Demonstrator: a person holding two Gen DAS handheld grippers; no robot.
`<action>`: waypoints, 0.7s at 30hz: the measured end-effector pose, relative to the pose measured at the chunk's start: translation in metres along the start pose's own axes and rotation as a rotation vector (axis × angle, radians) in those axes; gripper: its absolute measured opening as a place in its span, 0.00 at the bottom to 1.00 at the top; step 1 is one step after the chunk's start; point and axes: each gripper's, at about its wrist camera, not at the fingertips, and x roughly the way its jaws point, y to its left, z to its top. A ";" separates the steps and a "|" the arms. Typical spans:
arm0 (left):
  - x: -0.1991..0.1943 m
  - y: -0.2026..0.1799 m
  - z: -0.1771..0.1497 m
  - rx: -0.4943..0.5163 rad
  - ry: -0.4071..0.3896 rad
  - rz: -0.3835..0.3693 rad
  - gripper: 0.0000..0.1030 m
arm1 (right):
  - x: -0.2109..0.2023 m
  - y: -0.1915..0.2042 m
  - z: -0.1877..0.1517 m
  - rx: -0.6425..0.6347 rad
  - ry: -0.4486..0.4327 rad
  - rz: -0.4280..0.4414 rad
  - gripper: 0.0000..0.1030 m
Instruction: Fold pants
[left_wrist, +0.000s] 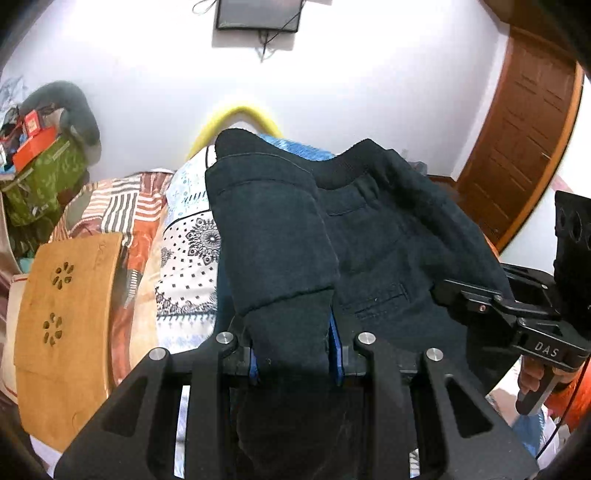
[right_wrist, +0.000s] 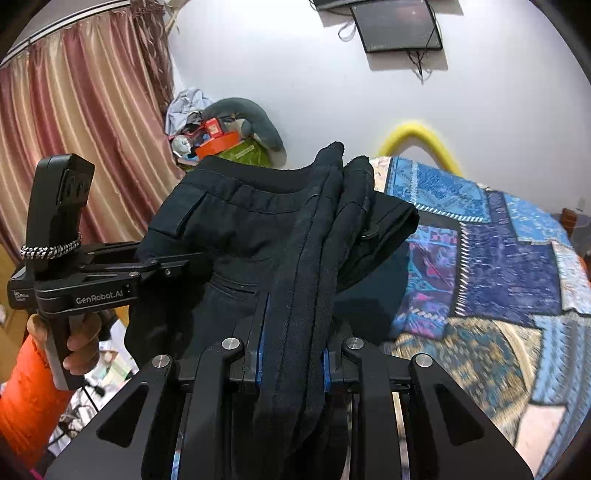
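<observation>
Left wrist view looks across the bed (left_wrist: 192, 236), spread with a patchwork blanket (right_wrist: 491, 280) of blue, orange and white squares, running back to a white wall (left_wrist: 332, 92) with a dark screen (left_wrist: 258, 14) mounted high. A brown wooden door (left_wrist: 524, 140) stands at the right, and pink striped curtains (right_wrist: 85, 129) hang at the far left of the right wrist view. A wooden board (left_wrist: 62, 325) with flower-shaped cutouts lies on the bed's left side.

I hold the dark navy pants (left_wrist: 295, 229) lifted above the blanket, draped between my two tongs, waistband and a back pocket showing. A yellow curved tube (right_wrist: 424, 136) arches against the wall behind them, near a grey neck pillow (right_wrist: 255, 122) on a pile of clutter.

My left gripper (left_wrist: 295, 354) is clamped on a thick fold of the pants, the cloth squeezed between its blue pads (left_wrist: 336, 350). My right gripper (right_wrist: 291, 365) is likewise closed on a bunched, seamed edge of the pants. My left hand (right_wrist: 79, 341) grips its handle.
</observation>
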 end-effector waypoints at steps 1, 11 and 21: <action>0.014 0.009 0.002 -0.010 0.011 0.002 0.28 | 0.011 -0.006 0.000 0.012 0.009 0.003 0.19; 0.148 0.045 -0.009 -0.036 0.170 0.035 0.31 | 0.110 -0.055 -0.020 0.101 0.163 -0.017 0.19; 0.153 0.054 -0.036 -0.061 0.225 0.158 0.67 | 0.078 -0.063 -0.037 0.131 0.150 -0.173 0.51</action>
